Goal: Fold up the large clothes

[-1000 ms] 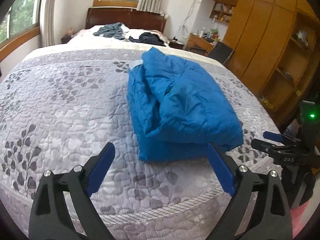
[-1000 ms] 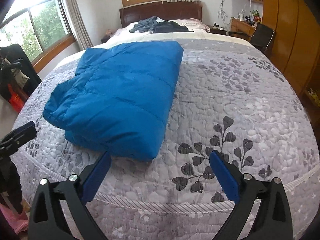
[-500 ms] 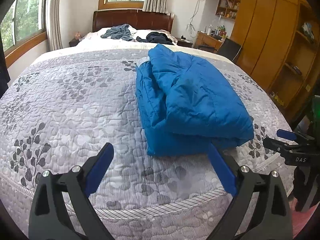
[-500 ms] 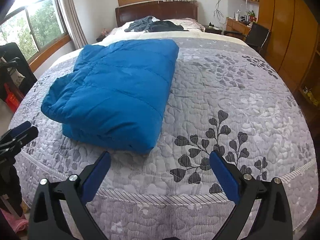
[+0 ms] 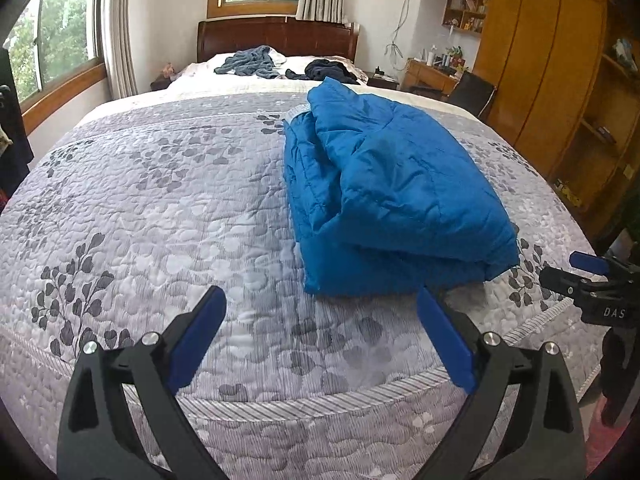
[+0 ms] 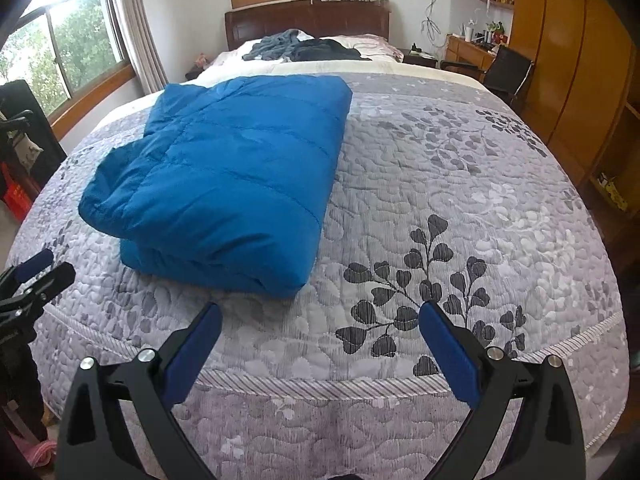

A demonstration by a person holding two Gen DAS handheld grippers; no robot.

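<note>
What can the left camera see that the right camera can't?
Only the left wrist view shows the blue jacket's open, layered edge with its pale trim, and the right gripper at the frame's right side.

Only the right wrist view shows the jacket's smooth folded side, a red crate on the floor, and the left gripper at the frame's left side.

Both show the grey leaf-patterned quilt, the dark clothes near the headboard, and open jaws holding nothing.

Folded blue jacket (image 6: 224, 184) lying on grey quilted bed (image 6: 460, 184); right tongs (image 6: 320, 336) spread wide, empty, apparently just off the near edge.
</note>
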